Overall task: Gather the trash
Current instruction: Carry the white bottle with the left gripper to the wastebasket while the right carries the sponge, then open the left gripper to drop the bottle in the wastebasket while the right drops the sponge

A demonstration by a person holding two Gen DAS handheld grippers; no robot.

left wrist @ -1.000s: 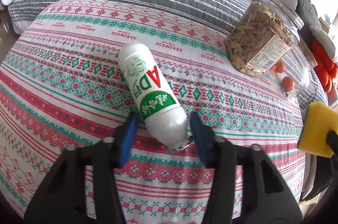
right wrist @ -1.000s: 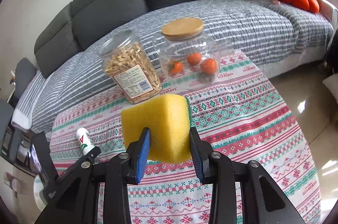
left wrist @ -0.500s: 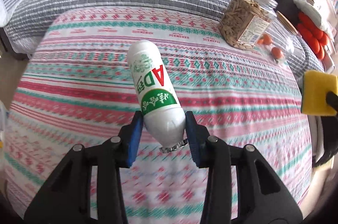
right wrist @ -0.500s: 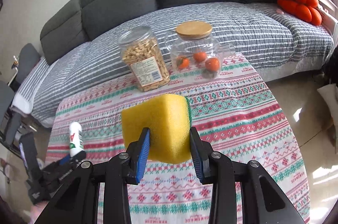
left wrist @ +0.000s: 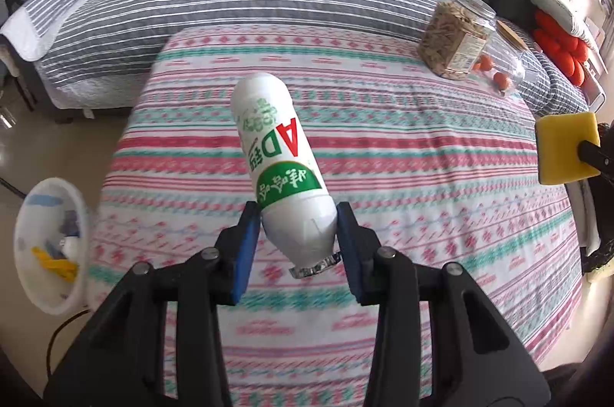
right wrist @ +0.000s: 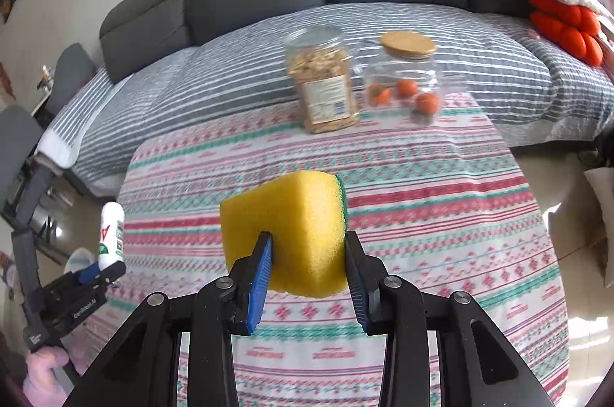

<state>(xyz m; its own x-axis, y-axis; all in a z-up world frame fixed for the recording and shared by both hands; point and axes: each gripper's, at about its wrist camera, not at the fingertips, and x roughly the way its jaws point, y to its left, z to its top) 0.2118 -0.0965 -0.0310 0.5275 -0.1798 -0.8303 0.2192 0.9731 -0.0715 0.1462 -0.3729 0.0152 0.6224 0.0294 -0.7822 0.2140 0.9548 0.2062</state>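
Your left gripper (left wrist: pixel 297 249) pinches the bottle (left wrist: pixel 282 161) by its neck end, now lifted well above the table (left wrist: pixel 422 177) it lay on a second ago; a white bin (left wrist: pixel 50 246) has come into view left of the table, trash inside; your right gripper (right wrist: pixel 309 271) still clamps the sponge (right wrist: pixel 286 226), higher above the table, jars (right wrist: pixel 324 84) at its far edge.

The bench (right wrist: pixel 422 200) wears a cloth (left wrist: pixel 403 154) banded in red, green and white; at its far edge, by the sofa (right wrist: pixel 245 88), stand a nut jar (right wrist: pixel 322 84) and just beside it a cork-lidded jar (right wrist: pixel 403 77) holding small orange fruits; on the floor (left wrist: pixel 76 146) at the left sits a white bin (left wrist: pixel 50 246).
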